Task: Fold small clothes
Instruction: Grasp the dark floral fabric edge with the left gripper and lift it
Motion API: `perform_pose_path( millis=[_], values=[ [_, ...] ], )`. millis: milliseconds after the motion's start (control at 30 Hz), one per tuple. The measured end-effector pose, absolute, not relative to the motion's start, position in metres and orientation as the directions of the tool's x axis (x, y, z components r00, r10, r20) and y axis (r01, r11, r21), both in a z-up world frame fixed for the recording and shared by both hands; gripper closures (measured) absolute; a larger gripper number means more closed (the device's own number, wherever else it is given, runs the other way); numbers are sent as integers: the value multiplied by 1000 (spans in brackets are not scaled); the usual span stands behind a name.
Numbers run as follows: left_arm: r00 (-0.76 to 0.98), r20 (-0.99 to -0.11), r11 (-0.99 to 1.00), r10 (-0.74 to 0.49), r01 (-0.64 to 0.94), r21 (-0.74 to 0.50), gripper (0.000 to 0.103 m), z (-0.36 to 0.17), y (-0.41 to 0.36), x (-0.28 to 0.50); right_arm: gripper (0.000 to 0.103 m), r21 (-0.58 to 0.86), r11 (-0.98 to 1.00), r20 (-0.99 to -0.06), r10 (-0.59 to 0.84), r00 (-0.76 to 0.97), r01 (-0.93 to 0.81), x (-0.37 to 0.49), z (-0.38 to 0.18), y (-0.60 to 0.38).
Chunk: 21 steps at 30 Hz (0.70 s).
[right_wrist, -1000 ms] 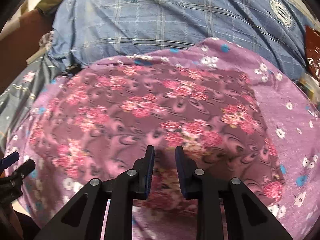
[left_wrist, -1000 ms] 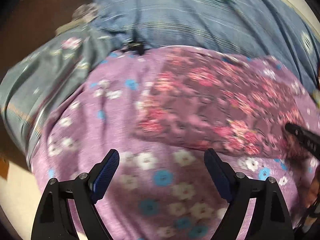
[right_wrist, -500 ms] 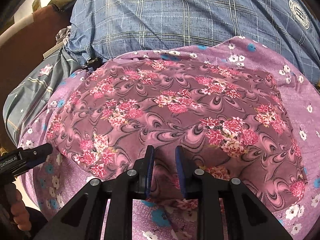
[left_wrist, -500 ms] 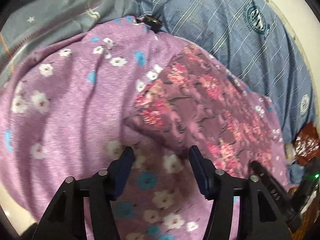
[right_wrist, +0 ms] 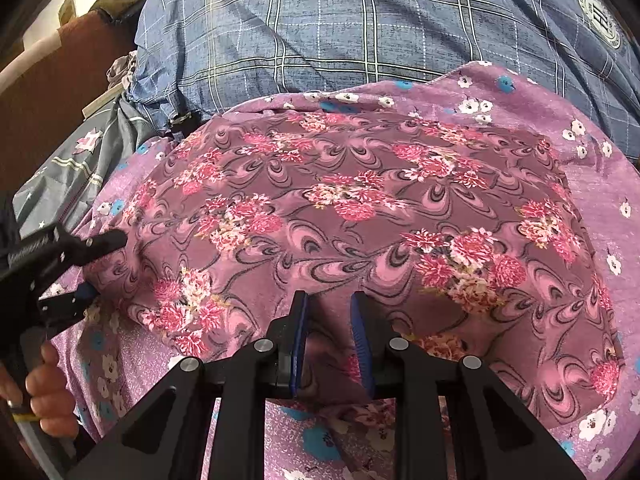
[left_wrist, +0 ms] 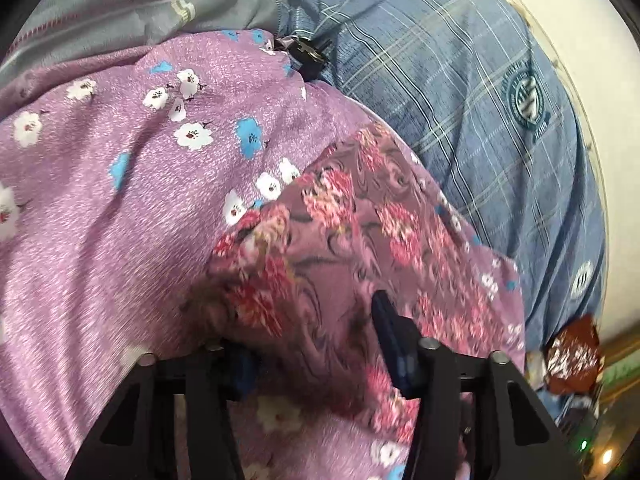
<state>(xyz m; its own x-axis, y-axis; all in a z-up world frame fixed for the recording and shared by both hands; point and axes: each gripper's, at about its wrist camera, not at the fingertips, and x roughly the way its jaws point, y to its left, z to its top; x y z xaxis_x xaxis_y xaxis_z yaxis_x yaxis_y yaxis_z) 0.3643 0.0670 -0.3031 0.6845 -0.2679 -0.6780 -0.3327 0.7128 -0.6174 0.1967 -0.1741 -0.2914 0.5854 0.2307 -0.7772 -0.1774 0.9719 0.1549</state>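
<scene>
This looked like a bedroom in a home. The work lay on a bed spread with a blue checked bedsheet point(right_wrist: 360, 40) printed with round crests, overlaid by a purple sheet with small white and blue flowers point(left_wrist: 120, 200) and a grey patterned cover point(left_wrist: 140, 4). A brown headboard or piece of furniture point(right_wrist: 60, 92) stood at the bed's far left, with bundled fabric on top.

Mauve pink-flowered garment point(right_wrist: 360, 216), spread flat atop lilac floral cloth point(right_wrist: 592, 184)
</scene>
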Motion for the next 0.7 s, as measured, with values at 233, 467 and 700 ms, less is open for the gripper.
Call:
perform_pose_path(
  millis=[233,467,700],
  values=[
    [699,-674,740,-237,-320,-592,96,-306,57,374,89,217,961,-763,277,584,-173,200,-290,-183],
    [764,-619,897,-179,-132,-422,98,-245,0,372,89,320,946,-749,288,597,-55,206,-287,-227],
    [783,-576,960,-233,89,-266,98,-202,-80,371,83,631,775,-616,524,588,-28,213,-285,-293]
  ],
)
